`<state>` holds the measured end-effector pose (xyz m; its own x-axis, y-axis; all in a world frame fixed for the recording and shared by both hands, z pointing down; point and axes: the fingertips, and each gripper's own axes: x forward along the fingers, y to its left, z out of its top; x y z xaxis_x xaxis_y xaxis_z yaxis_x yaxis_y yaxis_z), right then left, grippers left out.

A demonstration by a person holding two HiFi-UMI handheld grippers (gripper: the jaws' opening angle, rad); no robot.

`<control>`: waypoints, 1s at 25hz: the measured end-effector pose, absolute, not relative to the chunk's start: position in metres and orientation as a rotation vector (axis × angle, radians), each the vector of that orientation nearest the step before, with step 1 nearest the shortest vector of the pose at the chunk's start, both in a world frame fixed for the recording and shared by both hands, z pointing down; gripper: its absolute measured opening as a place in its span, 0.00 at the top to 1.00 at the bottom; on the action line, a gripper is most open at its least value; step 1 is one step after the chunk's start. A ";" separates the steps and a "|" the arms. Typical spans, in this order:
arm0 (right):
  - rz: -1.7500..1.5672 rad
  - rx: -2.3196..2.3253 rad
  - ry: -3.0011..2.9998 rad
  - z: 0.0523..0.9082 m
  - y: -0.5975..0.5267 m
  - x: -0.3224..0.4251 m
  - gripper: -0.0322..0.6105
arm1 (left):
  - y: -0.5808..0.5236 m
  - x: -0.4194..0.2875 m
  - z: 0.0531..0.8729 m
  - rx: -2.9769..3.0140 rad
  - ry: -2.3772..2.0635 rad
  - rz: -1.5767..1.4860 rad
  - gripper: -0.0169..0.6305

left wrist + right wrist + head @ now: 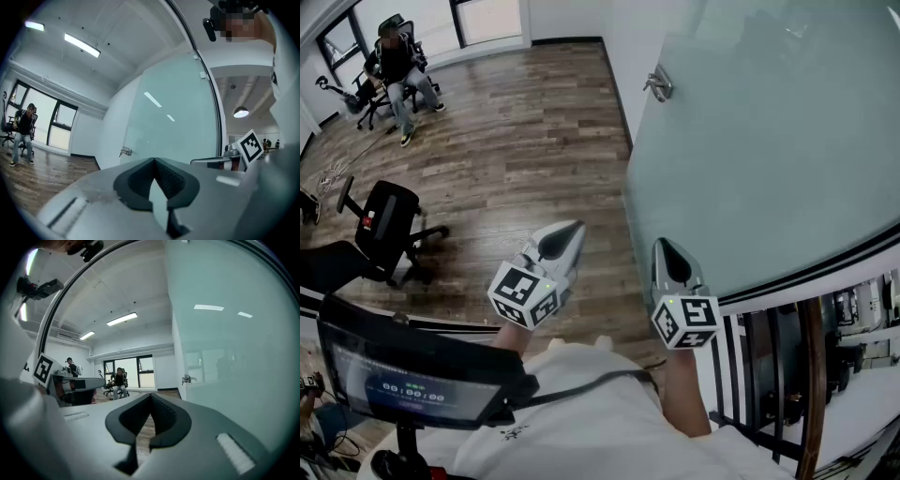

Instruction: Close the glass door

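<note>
A frosted glass door [759, 150] fills the right half of the head view, with a metal handle [658, 85] near its far edge. The door [173, 122] and its handle [124, 151] lie ahead in the left gripper view. In the right gripper view the door [234, 343] stands close on the right, its handle [187, 378] farther off. My left gripper [572, 230] is shut and empty, left of the door. My right gripper [664, 246] is shut too, its tip close beside the door's lower edge; contact cannot be told. Jaw tips meet in both gripper views, left [153, 160], right [151, 394].
A black office chair [384, 225] stands on the wood floor at left. A person sits on another chair [394, 56] at the far left, near the windows. A black-striped glass railing [825, 272] runs below the door at right. A dark screen [403, 375] sits at the bottom left.
</note>
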<state>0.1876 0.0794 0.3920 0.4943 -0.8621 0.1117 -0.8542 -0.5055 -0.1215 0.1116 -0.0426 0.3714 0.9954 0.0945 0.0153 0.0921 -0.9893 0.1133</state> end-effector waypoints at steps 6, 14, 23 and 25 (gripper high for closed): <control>-0.256 -2.674 1.555 0.399 0.082 0.187 0.94 | -0.036 0.113 0.373 3.036 0.144 0.031 0.97; -0.291 -2.585 1.604 0.406 0.092 0.201 0.94 | -0.023 0.130 0.378 3.037 0.120 0.044 0.97; -0.351 -2.553 1.633 0.424 0.127 0.221 0.94 | 0.009 0.146 0.391 3.031 0.084 0.089 0.97; -0.363 -2.555 1.640 0.430 0.136 0.226 0.94 | 0.017 0.148 0.395 3.032 0.076 0.104 0.97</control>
<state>0.2262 0.1363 0.4298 0.3972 -0.9049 0.1532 -0.8849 -0.4219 -0.1974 0.1485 0.0170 0.3954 0.9964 0.0536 0.0655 0.0463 -0.9930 0.1086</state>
